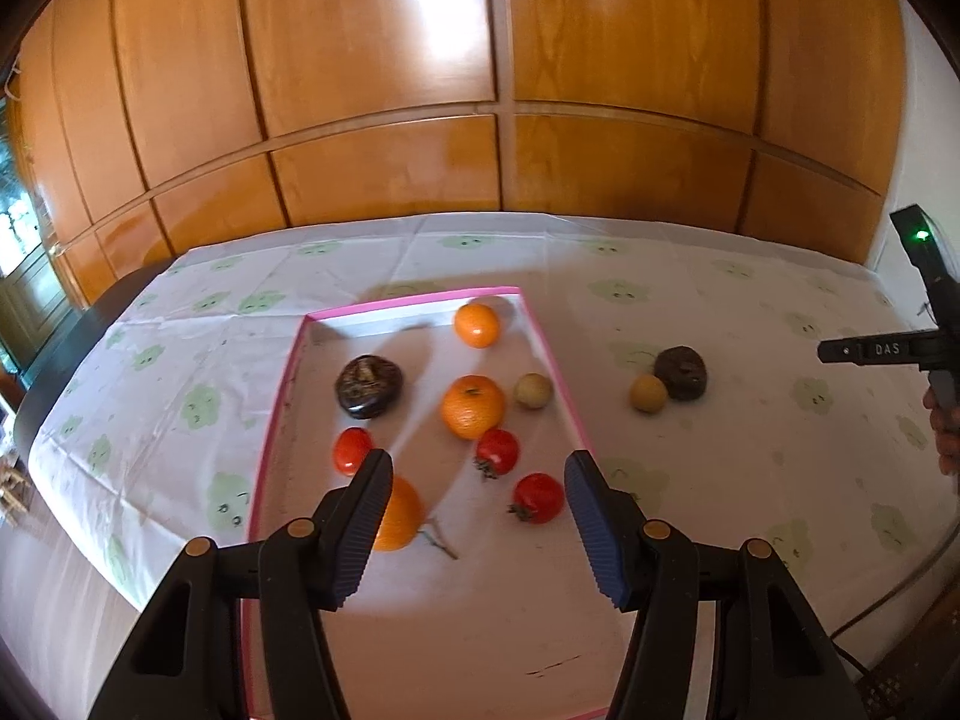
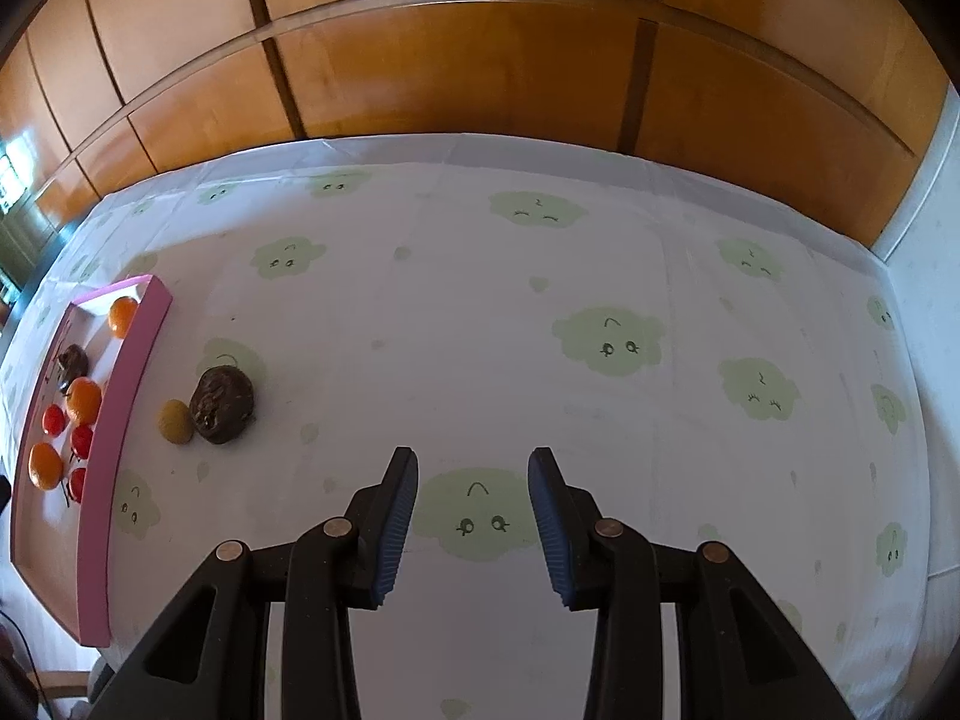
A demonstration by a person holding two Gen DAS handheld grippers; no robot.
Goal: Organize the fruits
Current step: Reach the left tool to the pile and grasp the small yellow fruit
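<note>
Left wrist view: left tool [image 1: 477, 477] hangs over the near end of a pink-rimmed tray [image 1: 555, 375], pads apart, nothing between them. In the tray: three oranges, one at the far end [image 1: 477, 325], one mid-tray [image 1: 472, 407], one near-left partly hidden behind the left pad [image 1: 401, 517]. Three red fruits, one left [image 1: 352, 450], two right of centre [image 1: 498, 451] [image 1: 537, 498]. A dark wrinkled fruit [image 1: 368, 386] sits far-left, a small pale round fruit [image 1: 533, 390] lies just inside the right rim. Outside the tray, on the cloud-print cloth [image 1: 750, 324] covering the tabletop: a small yellow fruit [image 1: 648, 393] touching a second dark wrinkled fruit [image 1: 680, 372]. At the right edge, part of the other tool's body and a hand [image 1: 945, 426] show.

Right wrist view: right tool [image 2: 473, 471] hangs over bare cloth, pads apart, holding nothing. Yellow fruit and dark fruit lie to its far left, beside the tray's pink wall. Wooden panelling [image 2: 480, 60] stands behind the tabletop.
</note>
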